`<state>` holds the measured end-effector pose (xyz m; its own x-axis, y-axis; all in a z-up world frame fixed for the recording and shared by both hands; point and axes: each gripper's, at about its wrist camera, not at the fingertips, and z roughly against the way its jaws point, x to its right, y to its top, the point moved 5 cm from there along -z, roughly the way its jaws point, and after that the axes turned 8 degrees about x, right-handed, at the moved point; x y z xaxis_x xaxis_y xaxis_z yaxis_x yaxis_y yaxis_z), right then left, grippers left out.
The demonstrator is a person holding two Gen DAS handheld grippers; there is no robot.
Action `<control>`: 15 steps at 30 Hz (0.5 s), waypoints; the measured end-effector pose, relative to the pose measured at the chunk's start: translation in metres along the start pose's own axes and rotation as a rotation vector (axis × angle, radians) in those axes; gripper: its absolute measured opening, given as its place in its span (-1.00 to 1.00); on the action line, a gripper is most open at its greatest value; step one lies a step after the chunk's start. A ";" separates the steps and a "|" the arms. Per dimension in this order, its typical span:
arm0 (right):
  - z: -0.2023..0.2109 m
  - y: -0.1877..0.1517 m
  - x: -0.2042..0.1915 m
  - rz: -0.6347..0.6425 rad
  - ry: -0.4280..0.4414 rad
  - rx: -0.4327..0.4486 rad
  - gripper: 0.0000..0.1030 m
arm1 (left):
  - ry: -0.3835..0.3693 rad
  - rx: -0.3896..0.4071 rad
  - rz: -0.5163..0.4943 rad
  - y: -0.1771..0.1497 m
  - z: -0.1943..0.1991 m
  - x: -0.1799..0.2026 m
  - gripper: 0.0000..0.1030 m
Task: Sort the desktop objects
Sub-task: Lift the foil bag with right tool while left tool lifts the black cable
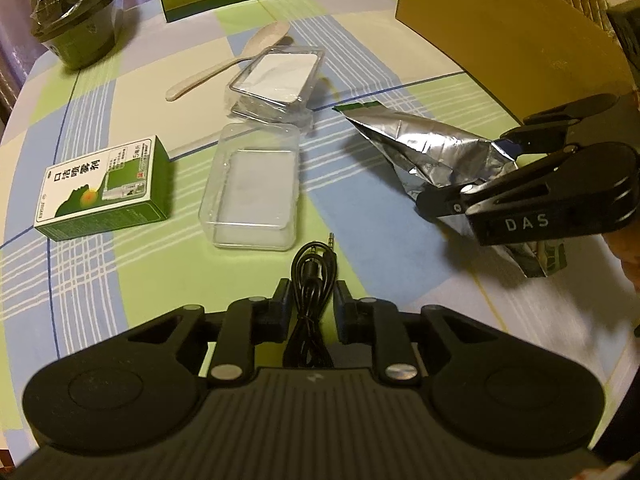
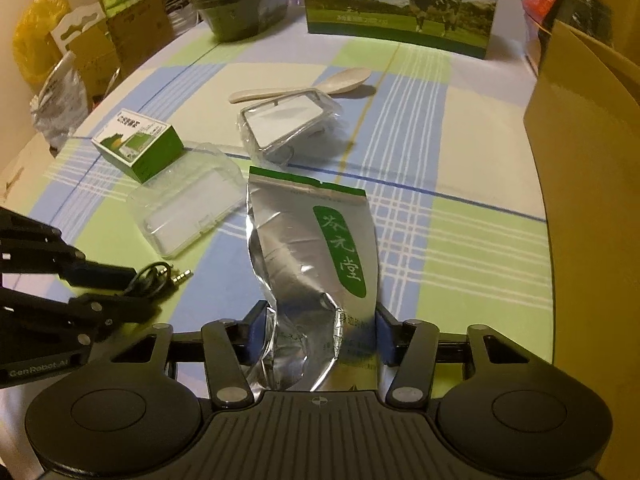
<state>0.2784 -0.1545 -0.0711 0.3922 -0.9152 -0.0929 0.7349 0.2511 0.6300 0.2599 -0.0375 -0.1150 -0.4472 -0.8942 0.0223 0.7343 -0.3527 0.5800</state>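
Jaws of the right gripper [image 2: 320,330] pinch the crumpled lower end of a silver foil pouch [image 2: 308,240] with a green label, lying on the checked tablecloth [image 2: 460,240]. The left gripper [image 1: 310,306] has its jaws parted around a coiled black audio cable [image 1: 314,276], not clamped. Beyond lie a clear, empty plastic case [image 1: 252,192], a green-and-white carton [image 1: 106,188], a wrapped clear box [image 1: 276,76] and a pale spoon [image 1: 228,62].
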 end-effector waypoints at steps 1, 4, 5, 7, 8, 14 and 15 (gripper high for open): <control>0.002 -0.001 0.000 -0.006 0.001 0.000 -0.05 | -0.003 -0.002 -0.002 0.000 0.001 0.001 -0.68; 0.009 -0.004 0.002 -0.025 0.005 0.007 -0.06 | -0.010 0.007 -0.004 0.001 0.005 0.007 -0.69; 0.013 -0.004 0.003 -0.035 0.008 0.013 -0.07 | -0.015 0.014 -0.002 0.002 0.007 0.009 -0.69; 0.021 -0.004 0.003 -0.047 0.014 0.027 -0.07 | -0.026 0.027 -0.002 0.006 0.011 0.013 -0.69; 0.025 -0.004 0.003 -0.049 0.014 0.036 -0.08 | -0.030 0.032 -0.002 0.008 0.012 0.015 -0.69; 0.048 -0.002 0.010 -0.085 0.003 0.091 -0.08 | -0.044 0.057 -0.001 0.019 0.019 0.027 -0.69; 0.052 -0.003 0.012 -0.095 -0.001 0.096 -0.08 | -0.048 0.061 0.001 0.020 0.021 0.029 -0.69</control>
<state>0.2527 -0.1826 -0.0342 0.3226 -0.9338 -0.1548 0.7122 0.1318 0.6895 0.2512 -0.0643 -0.0853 -0.4715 -0.8797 0.0613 0.7027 -0.3329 0.6288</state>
